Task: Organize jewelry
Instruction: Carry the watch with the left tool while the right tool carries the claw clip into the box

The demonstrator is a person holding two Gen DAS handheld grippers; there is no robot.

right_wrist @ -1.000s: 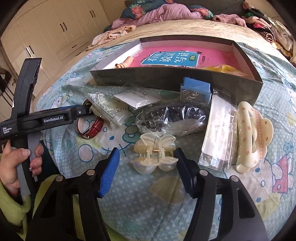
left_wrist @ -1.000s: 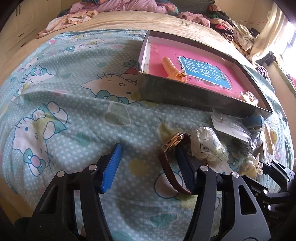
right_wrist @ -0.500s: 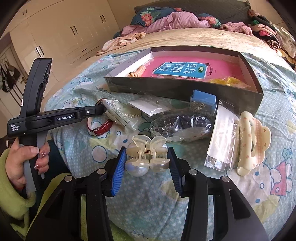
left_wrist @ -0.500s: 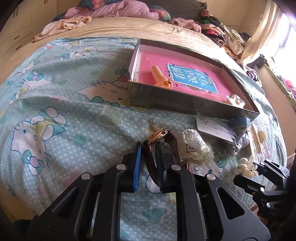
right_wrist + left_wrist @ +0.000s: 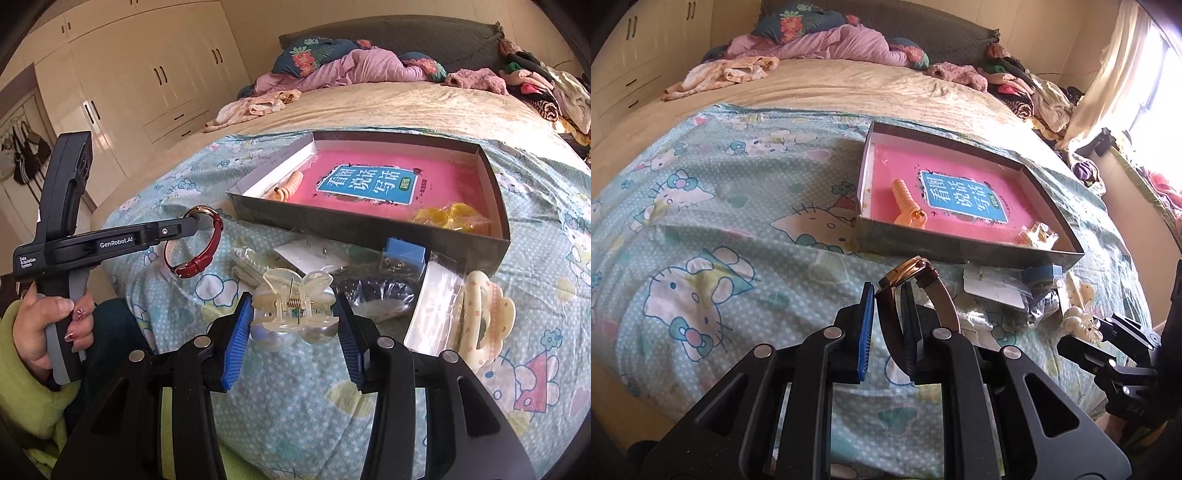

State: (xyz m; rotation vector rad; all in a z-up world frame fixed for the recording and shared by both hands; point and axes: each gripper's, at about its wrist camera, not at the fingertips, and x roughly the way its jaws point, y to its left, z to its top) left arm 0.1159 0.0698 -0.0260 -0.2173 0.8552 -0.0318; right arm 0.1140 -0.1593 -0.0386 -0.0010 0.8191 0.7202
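Left gripper [image 5: 888, 321] clamps the watch [image 5: 916, 273] strap – right gripper [image 5: 293, 332] pinches the pearly hair claw [image 5: 293, 306]

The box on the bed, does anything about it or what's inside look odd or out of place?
The box itself sits level and undamaged. What's odd is what lies in it: a pink book covers its floor, with an orange coil hair tie and a yellow packet on top.

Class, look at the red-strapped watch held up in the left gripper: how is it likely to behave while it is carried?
The watch is pinched by one strap only, so its free strap will probably swing. The strap curves loosely, suggesting it is floppy, not stiff. The left gripper grips a thin, glossy band, so it might slip if jolted.
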